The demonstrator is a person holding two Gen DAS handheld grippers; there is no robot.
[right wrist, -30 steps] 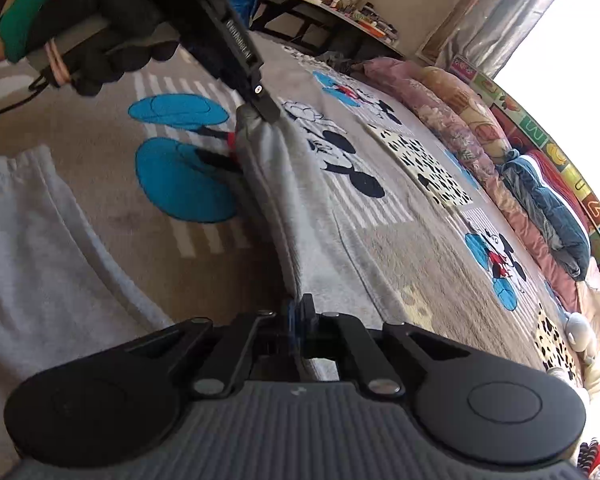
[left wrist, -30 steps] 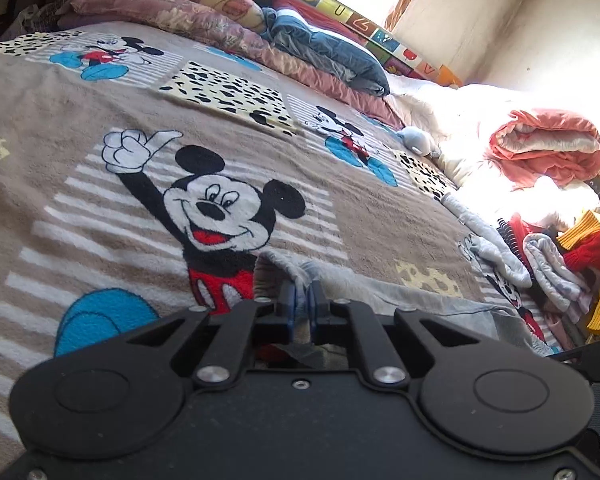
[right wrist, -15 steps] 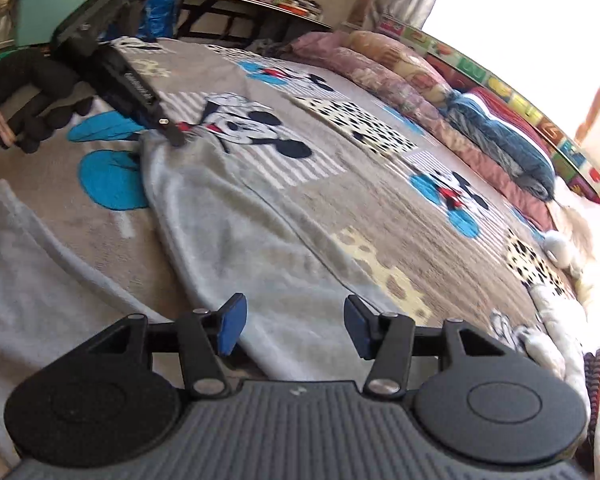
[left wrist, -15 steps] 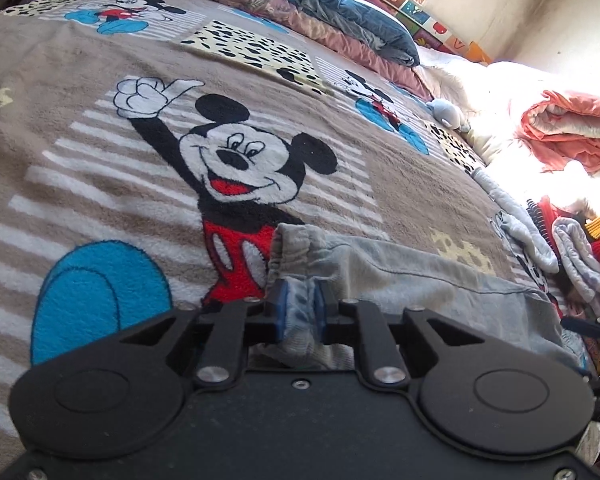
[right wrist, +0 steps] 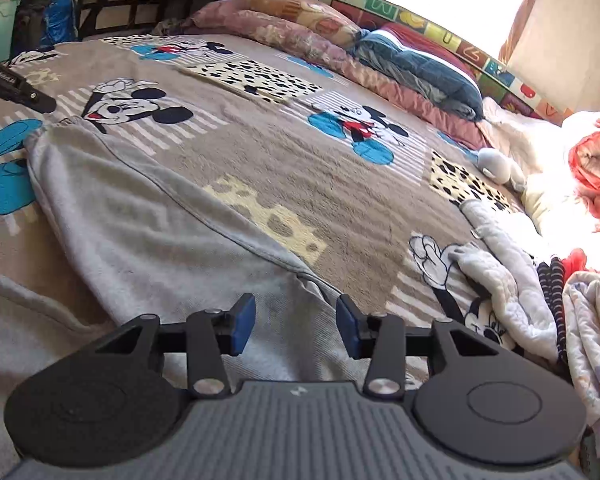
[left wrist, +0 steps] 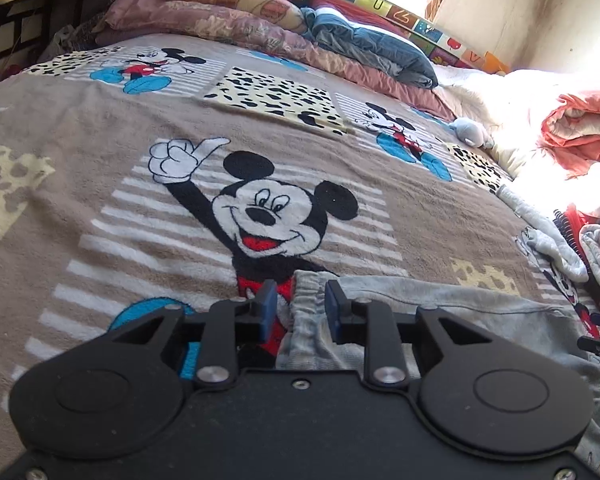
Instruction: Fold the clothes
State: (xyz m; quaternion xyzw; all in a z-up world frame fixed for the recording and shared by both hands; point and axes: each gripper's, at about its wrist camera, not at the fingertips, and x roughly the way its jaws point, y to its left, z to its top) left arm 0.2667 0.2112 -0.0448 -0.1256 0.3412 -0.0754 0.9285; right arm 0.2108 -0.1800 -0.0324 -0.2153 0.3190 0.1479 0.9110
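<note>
Both our grippers are free of cloth. Our left gripper [left wrist: 300, 306] has its jaws partly apart, straddling the elastic cuff end of the grey sweatpants [left wrist: 440, 312] without pinching it. Our right gripper [right wrist: 296, 324] stands wider apart, hovering over the same sweatpants, nothing between the pads.

The sweatpants lie flat on the Mickey Mouse blanket [right wrist: 280, 152], one leg running diagonally from near our right gripper out to the cuff by the left gripper, whose black tip shows at the left edge of the right view. A second grey layer sits under it at lower left.

Clutter on the right: a pile of unfolded clothes [right wrist: 540, 300] lies just beside the sweatpants. An orange folded blanket [left wrist: 584, 132] is farther back, and a small grey plush toy [right wrist: 496, 166] lies near the pillows [left wrist: 228, 12] along the far edge.
</note>
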